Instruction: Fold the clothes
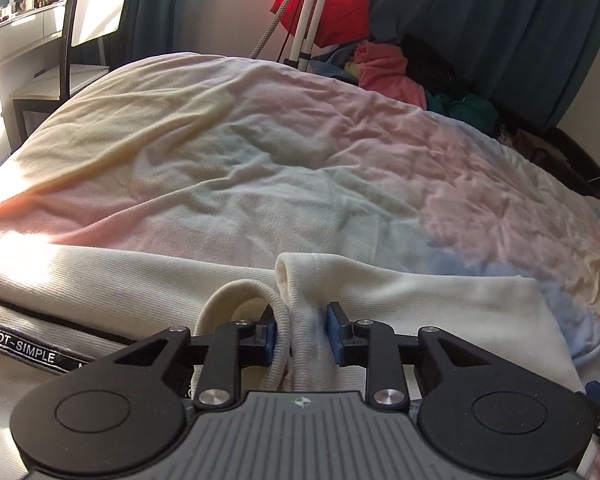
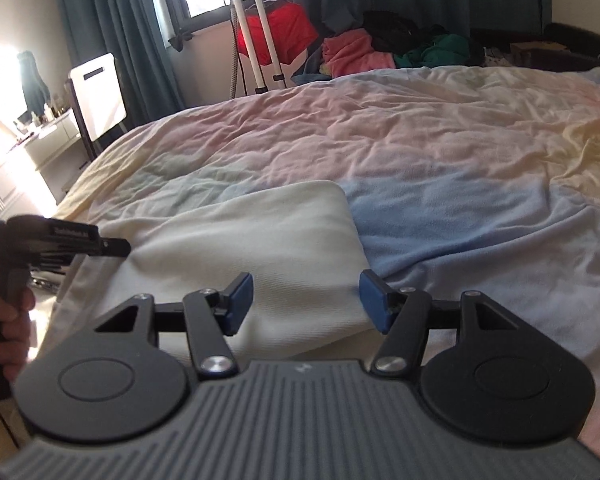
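A cream garment (image 1: 400, 304) lies on the near edge of the bed (image 1: 240, 152), on a pastel blanket (image 2: 440, 152) of pink, yellow and blue. In the left wrist view, the left gripper (image 1: 301, 334) has its blue-padded fingers (image 1: 335, 332) clamped on a bunched fold of the garment, with a ribbed cuff (image 1: 236, 300) looping up just beside the left pad. A black label (image 1: 24, 345) reading "NOT-SIMPLE" runs across the cloth at lower left.

In the right wrist view, the right gripper (image 2: 306, 303) hovers over the garment's near edge with its fingers (image 2: 372, 300) wide apart, holding nothing. The cloth lies flat between them, its far corner rounded against the blue part of the blanket. The left gripper shows at the left edge of this view, held by a hand (image 2: 8, 320).

Beyond the bed sit a pile of clothes (image 2: 380, 48), a white stand (image 2: 256, 40), dark curtains (image 1: 500, 20) and a chair (image 2: 98, 96).
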{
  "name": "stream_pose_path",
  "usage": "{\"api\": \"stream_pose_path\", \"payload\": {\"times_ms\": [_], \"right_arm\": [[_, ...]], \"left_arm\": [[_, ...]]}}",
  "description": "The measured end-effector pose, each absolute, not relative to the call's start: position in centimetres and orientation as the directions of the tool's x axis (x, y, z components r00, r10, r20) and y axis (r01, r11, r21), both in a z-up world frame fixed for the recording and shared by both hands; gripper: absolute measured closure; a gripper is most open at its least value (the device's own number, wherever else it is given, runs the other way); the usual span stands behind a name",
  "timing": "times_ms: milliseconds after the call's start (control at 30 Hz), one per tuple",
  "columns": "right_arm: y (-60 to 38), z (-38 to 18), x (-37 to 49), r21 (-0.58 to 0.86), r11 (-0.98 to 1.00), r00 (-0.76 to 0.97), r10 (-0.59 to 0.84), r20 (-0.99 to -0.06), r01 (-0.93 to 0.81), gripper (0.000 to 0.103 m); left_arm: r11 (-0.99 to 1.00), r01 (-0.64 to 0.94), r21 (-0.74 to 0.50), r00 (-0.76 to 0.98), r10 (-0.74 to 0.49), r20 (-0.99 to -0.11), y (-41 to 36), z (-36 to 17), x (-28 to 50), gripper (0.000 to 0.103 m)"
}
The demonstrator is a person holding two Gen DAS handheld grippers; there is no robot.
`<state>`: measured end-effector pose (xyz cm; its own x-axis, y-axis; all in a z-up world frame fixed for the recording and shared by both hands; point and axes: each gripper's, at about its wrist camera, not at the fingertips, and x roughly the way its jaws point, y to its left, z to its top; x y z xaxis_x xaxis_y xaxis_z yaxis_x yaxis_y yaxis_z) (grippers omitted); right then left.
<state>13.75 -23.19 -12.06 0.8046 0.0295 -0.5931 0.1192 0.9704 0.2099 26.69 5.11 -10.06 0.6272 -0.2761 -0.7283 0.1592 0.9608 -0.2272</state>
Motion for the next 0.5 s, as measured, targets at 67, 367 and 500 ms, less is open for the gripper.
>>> {"api": "stream_pose_path", "payload": {"times_ms": [67, 367, 500], "right_arm": [[-23.0, -12.1, 13.7, 0.192, 0.974, 0.802, 0.019, -0.597, 0.12, 0.041], [-22.8, -11.5, 12.7, 0.189, 0.977, 0.801, 0.037, -0.597, 0.096, 0.041], [-22.3, -11.0, 11.8, 0.183, 0.979, 0.8, 0.04, -0.598, 0.088, 0.042]], "left_arm": [[0.965, 0.142, -0.221, 0.623, -0.26, -0.737, 5.7, -8.9, 25.8, 0.051], [0.966, 0.026, -0.259, 0.718, -0.198, -0.667, 13.8, -2.5, 14.7, 0.011], [0.944, -0.089, -0.316, 0.752, -0.145, -0.643, 19.3, -1.8, 9.2, 0.005]]}}
